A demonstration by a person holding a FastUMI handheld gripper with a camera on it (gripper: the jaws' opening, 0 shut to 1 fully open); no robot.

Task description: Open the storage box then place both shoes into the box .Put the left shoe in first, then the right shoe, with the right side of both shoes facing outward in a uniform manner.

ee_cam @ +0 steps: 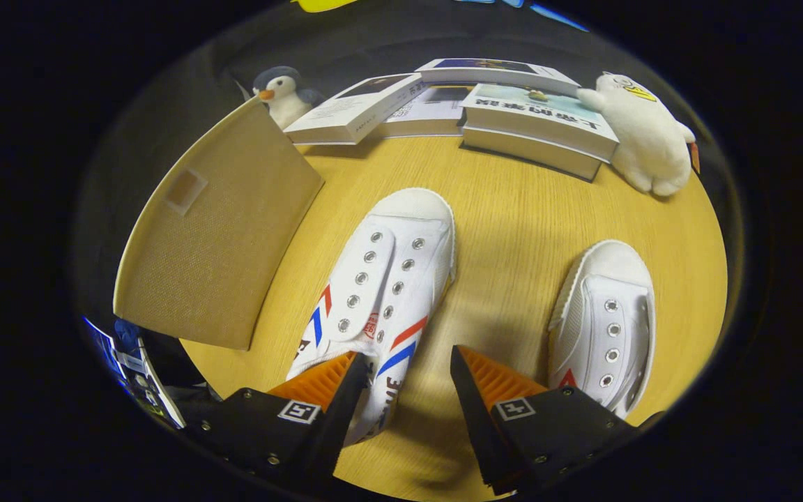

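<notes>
Two white canvas shoes with red and blue stripes lie on a round wooden table, toes pointing away from me. One shoe lies just ahead of my left finger, which covers its heel edge. The other shoe lies beyond and to the right of my right finger. A beige fabric panel, the storage box or its lid, stands to the left of the first shoe. My gripper is open, hovering above the table, with part of the first shoe's side and bare wood between the fingers.
Several books lie at the table's far side. A penguin plush sits behind the beige panel, and a white plush toy leans on the books at the far right. Bare wood runs between the two shoes.
</notes>
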